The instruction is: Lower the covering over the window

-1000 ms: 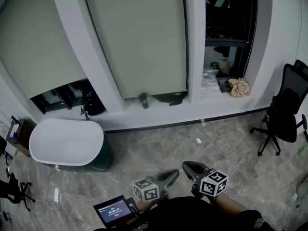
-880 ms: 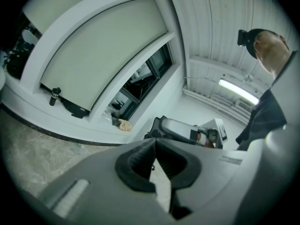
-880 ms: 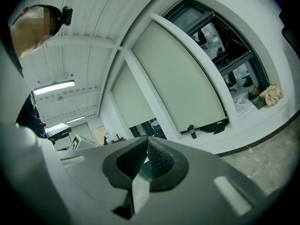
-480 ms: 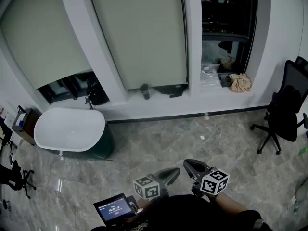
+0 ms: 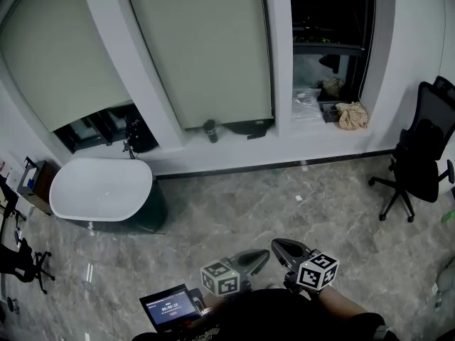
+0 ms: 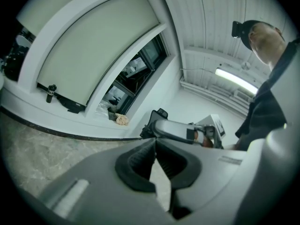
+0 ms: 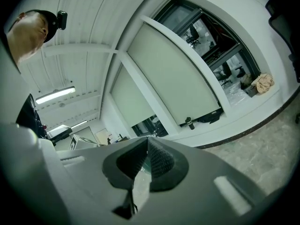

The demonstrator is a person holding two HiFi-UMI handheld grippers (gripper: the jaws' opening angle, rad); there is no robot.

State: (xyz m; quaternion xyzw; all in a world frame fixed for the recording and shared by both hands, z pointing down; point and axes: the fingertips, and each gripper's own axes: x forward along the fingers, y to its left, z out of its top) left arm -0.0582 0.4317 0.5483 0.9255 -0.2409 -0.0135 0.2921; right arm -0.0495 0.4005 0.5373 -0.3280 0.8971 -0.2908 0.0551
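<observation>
White bathtub (image 5: pixel 99 190) sits well ahead and left of the jaws, black tap (image 5: pixel 129 139) just past it. Black office chair (image 5: pixel 419 169) is off to their right. Way ahead on the sill (image 5: pixel 242 153): a dark cup (image 5: pixel 210 129) and, further right, a crumpled beige cloth (image 5: pixel 352 115). Grey marble floor (image 5: pixel 284 204) throughout.

A grey marbled floor (image 5: pixel 284 212) runs up to a dark skirting strip (image 5: pixel 249 170) under a long white sill (image 5: pixel 234 156). White pillars (image 5: pixel 279 48) divide the bays, and the right-hand window (image 5: pixel 330 20) shows dark glass. A white oval tub (image 5: pixel 99 190) stands at the left and a black office chair (image 5: pixel 419 169) at the right. Overhead, a strip light (image 6: pixel 236 80) glows.
</observation>
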